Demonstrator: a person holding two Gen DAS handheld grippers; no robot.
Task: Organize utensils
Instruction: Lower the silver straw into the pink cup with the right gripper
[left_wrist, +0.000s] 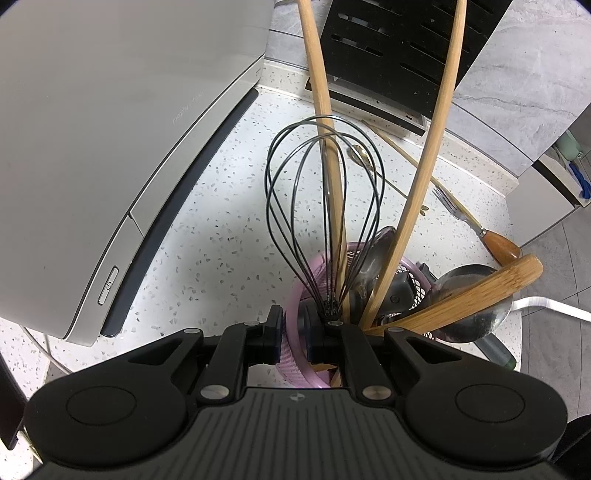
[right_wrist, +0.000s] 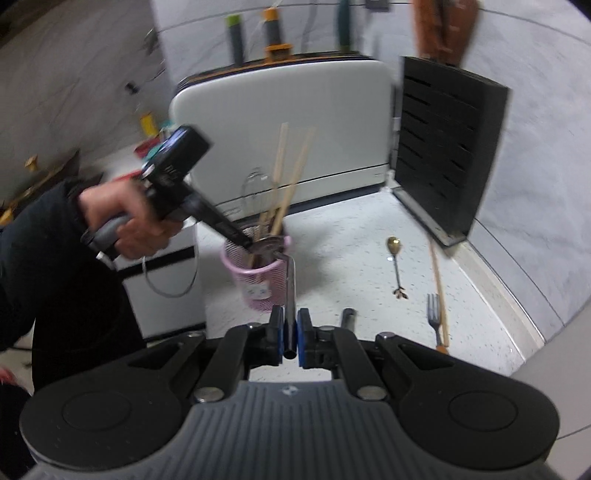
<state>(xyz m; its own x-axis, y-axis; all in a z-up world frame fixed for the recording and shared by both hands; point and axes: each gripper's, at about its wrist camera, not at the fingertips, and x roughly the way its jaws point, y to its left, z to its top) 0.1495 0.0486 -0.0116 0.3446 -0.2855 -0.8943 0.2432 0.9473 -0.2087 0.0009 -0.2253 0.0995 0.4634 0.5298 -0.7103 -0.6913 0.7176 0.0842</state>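
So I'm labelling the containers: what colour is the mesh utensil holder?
Pink: the utensil holder shows it best in the right wrist view.

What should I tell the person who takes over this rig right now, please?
Left hand-held gripper: shut on the rim of the pink basket, steadying it.
Right hand-held gripper: shut on a metal utensil handle, near the basket.
Done: whisk, chopsticks, ladle and wooden spatula are in the basket.
Left: place the held utensil; then gold spoon, fork and a wooden stick from the counter.
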